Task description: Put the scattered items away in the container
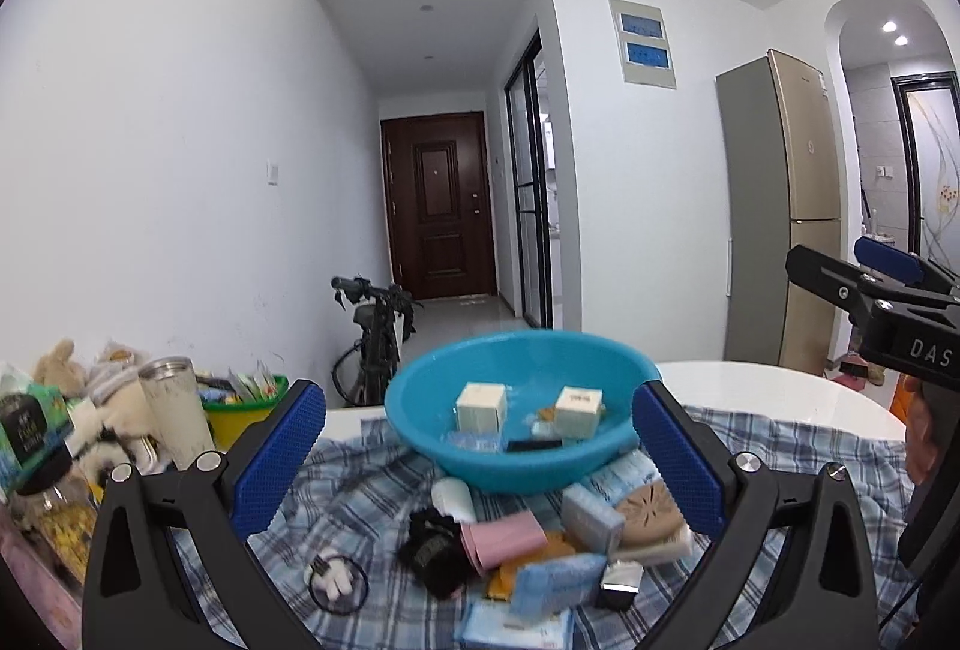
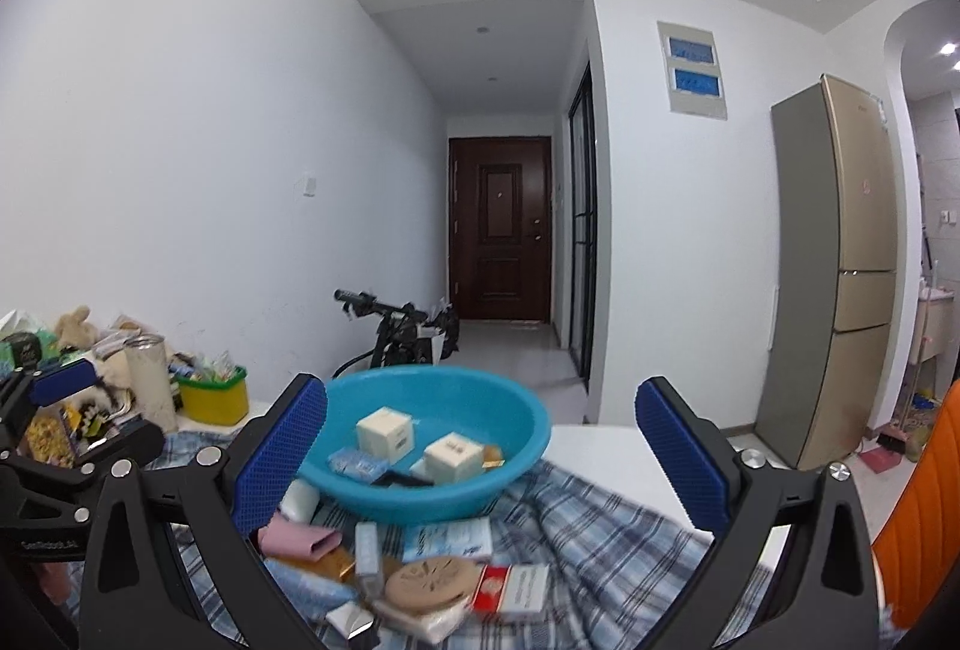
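Left wrist view: blue basin (image 1: 516, 413) at centre, resting on the plaid cloth (image 1: 780, 476) spread over the white worktop (image 1: 780, 386), already holding two cream boxes (image 1: 480, 406), a small blue packet and a dark flat piece. Just near of the basin, touching or overlapping one another, a heap not yet tidied: pink roll (image 1: 503, 539), black furry item (image 1: 433, 551), tan round disc (image 1: 651, 512), pale blue packets (image 1: 558, 584), a white bottle end and, off to the near left, a black hair tie (image 1: 337, 584) with a small white charm. Left gripper (image 1: 480, 452) hovering above that heap, jaws spread wide, nothing between them. Right gripper (image 2: 480, 461) likewise wide apart and empty in the right wrist view, poised over the heap's right side, where a red-and-white pack (image 2: 510, 587) lies beside the disc. Judged mid-task: some things in, most out, between one drop and the next pick. Next move likely a descent onto one piece at the edge of the pile, jaws set astride its narrow sides, then a lift over the near rim; care needed not to drag neighbours or bunch the cloth. Further out on the left: a steel tumbler (image 1: 177, 410), a yellow tub (image 1: 243, 410), soft toys; beyond the worktop, a bicycle (image 1: 375, 332), a dark door and a tall fridge (image 1: 786, 212) to the right.
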{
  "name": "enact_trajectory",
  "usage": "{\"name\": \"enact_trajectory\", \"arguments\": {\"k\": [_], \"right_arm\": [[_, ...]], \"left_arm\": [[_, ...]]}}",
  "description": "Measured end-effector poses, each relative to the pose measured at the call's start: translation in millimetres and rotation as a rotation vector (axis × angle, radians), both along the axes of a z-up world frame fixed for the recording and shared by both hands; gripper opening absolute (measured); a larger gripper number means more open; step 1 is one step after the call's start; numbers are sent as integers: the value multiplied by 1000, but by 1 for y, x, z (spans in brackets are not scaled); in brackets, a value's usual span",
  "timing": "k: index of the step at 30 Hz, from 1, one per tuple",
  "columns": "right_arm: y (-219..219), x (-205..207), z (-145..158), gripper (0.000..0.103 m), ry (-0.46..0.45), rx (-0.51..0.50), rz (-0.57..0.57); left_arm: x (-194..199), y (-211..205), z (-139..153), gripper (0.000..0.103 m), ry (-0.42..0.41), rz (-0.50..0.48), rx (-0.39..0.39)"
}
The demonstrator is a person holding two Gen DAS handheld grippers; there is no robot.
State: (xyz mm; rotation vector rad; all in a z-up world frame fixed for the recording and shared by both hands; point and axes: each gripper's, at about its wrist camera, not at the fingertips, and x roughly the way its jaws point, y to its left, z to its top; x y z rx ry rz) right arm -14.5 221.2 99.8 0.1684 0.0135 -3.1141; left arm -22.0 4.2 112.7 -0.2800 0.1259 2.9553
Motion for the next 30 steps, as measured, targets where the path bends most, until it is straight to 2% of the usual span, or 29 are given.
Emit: {"name": "enact_trajectory", "arguments": {"k": [3,10,15,19,24,30], "right_arm": [[-4,7,-16,103,-3,1,13],[-10,15,-47,103,-10,9,6],[-4,12,-69,103,-62,-44,15],[-1,7,-84,103,-91,-39,5],[-4,7,-96,103,-85,-6,10],[-1,4,-106,103,-85,-42,28]], "left_arm": [[3,-3,-11,103,-11,-4,19],[4,-3,-48,103,-56,14,4],[5,-2,-74,103,-96,20,6],[2,0,-84,103,-102,36,2],[2,2,-95,103,-93,50,2],[-2,3,-111,103,-113,87,12]]}}
